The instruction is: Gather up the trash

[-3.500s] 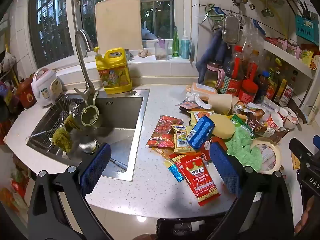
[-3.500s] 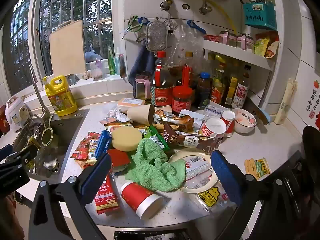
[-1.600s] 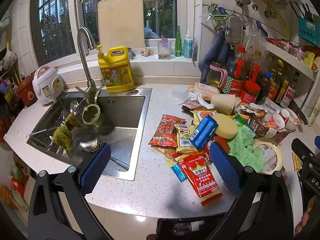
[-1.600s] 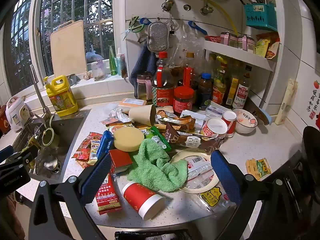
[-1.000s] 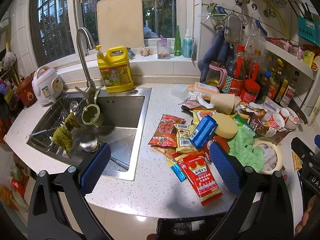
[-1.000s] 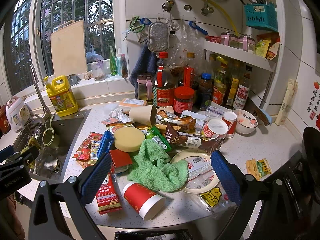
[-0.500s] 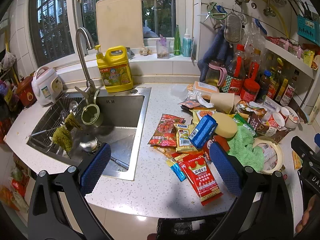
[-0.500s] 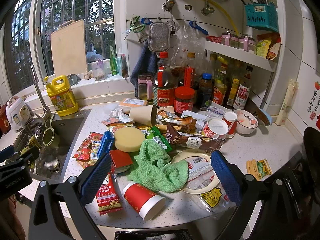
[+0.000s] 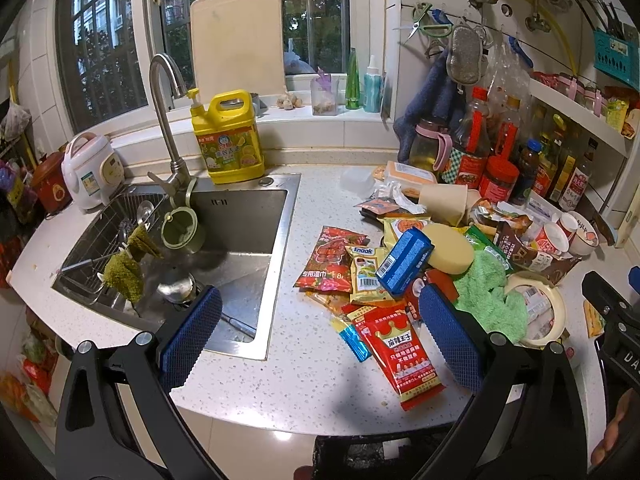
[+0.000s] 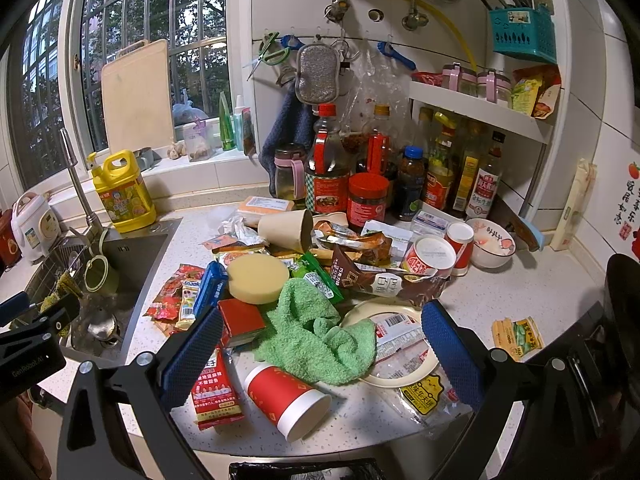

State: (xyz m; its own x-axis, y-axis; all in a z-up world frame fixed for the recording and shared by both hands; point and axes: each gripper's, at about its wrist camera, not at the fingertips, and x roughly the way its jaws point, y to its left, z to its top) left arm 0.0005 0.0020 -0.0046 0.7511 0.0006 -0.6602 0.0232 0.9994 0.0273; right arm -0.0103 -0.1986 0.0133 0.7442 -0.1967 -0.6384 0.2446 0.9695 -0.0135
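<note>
Nothing is picked up yet, so the sensible first move is probably the nearest loose piece: the red wrapper (image 9: 400,354) at the lower centre of the left view, or the tipped red paper cup (image 10: 286,398) at the bottom centre of the right view, gripped across its body. The trash lies heaped on the counter (image 9: 304,376), right of the sink (image 9: 240,240). The left gripper (image 9: 320,336) and right gripper (image 10: 318,354) hover level above the counter's front edge, jaws wide and empty.
</note>
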